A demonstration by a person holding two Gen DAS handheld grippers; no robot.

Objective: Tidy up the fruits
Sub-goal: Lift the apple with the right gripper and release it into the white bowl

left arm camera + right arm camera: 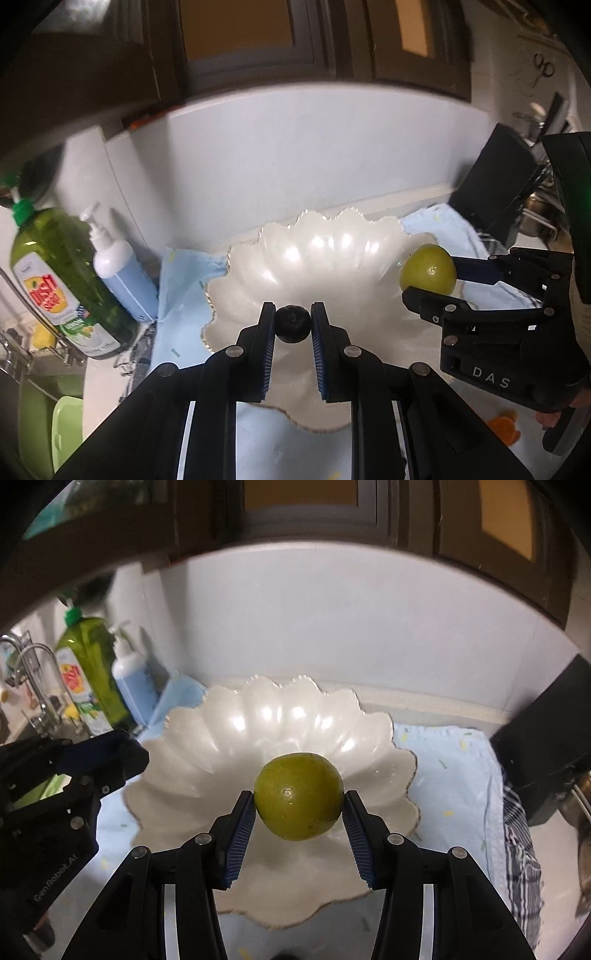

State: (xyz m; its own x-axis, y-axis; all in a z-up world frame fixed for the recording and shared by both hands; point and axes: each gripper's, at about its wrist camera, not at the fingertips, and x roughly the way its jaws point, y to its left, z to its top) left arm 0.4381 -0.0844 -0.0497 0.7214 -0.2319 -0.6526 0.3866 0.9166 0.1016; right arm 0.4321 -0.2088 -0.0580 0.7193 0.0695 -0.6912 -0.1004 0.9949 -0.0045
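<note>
Lime (299, 796) clamped mid-air; small dark fruit (293, 323), kind unclear.

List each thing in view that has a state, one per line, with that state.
left gripper: shut on a small dark fruit, held over the bowl.
right gripper: shut on a green citrus fruit, held over the bowl.
white scalloped bowl: upright on the blue cloth, no fruit in it.

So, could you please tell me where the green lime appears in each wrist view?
Left wrist view: the green lime is at right, held by the right gripper.
Right wrist view: the lime is at centre, over the bowl.
Shared landmark: the white scalloped bowl.
</note>
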